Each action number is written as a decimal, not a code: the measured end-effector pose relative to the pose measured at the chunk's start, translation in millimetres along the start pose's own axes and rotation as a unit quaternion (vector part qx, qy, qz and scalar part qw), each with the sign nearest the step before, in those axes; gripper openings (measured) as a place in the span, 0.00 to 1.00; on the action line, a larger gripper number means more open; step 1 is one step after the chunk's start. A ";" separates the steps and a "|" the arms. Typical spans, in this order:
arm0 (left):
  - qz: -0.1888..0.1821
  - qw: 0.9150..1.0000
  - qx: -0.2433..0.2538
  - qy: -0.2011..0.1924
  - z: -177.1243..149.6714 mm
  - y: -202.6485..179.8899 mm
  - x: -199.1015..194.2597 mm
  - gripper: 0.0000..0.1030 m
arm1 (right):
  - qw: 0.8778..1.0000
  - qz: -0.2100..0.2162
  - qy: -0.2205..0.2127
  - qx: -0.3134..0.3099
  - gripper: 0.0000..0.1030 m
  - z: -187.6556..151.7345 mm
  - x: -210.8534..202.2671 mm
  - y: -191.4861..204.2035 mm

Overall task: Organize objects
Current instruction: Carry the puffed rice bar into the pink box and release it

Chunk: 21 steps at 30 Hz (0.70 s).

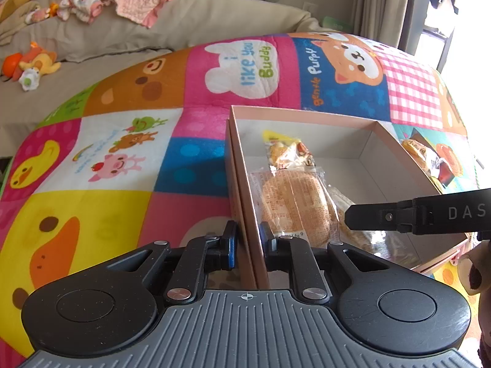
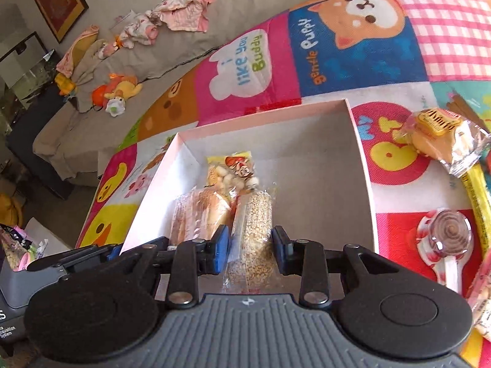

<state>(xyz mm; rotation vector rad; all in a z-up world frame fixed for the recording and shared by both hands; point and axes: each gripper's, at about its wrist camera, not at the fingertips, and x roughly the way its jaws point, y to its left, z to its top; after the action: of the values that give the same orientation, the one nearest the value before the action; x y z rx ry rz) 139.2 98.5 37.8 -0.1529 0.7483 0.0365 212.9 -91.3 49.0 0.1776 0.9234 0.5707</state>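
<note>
a shallow pale pink cardboard box (image 1: 242, 165) with a white inside lies open on a bright patchwork cartoon play mat (image 1: 122, 141) spread over the floor, towards the mat's right-hand side and beside a beige sofa (image 1: 129, 36) strewn with pink baby clothes (image 1: 122, 0) and an orange plush toy (image 1: 36, 61). the left gripper (image 1: 248, 242) straddles the box's near left wall, one blue-padded finger outside and one inside, close against the cardboard; whether it truly pinches the wall i cannot tell for certain, though the gap is only about as wide as the wall. the right gripper (image 2: 251, 250) hangs over the box's near end with its jaws partly open, and a clear packet of pale sesame-coated bar (image 2: 253, 230) lies between the blue pads (image 2: 221, 245), which stand just beside the packet without clearly pressing it. inside the box, along its left wall, a clear-wrapped round golden bread (image 1: 291, 202) lies next to the bar, with a small yellow cartoon-printed candy bag (image 1: 288, 150) just beyond them. outside the box, near the mat's right edge, lie a wrapped yellow pastry (image 2: 435, 135) and a brown swirl lollipop in clear wrap (image 2: 449, 236), with a yellow stick packet (image 2: 478, 196) between them and the edge.
</note>
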 end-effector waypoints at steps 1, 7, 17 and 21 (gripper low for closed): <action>0.000 1.000 0.000 0.000 0.0 0.0 -0.1 0.17 | 1.000 0.012 0.006 0.000 0.32 -1.4 0.9 1.0; 0.000 1.000 0.000 0.000 -0.6 0.4 -0.6 0.17 | 0.999 0.011 -0.026 -0.026 0.37 -7.4 -31.5 -1.4; 0.004 1.000 0.001 0.000 -0.4 1.0 -0.4 0.17 | 0.979 -0.146 -0.130 -0.066 0.67 0.8 -112.6 -68.9; 0.004 1.000 0.004 0.000 -0.7 0.9 -0.4 0.17 | 0.973 -0.185 -0.112 -0.082 0.83 28.0 -95.9 -96.9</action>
<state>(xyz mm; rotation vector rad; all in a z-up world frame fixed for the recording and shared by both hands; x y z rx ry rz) 138.4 99.3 37.4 -0.1430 0.7481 0.0419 227.8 -221.4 96.2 -0.0804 0.6641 0.2707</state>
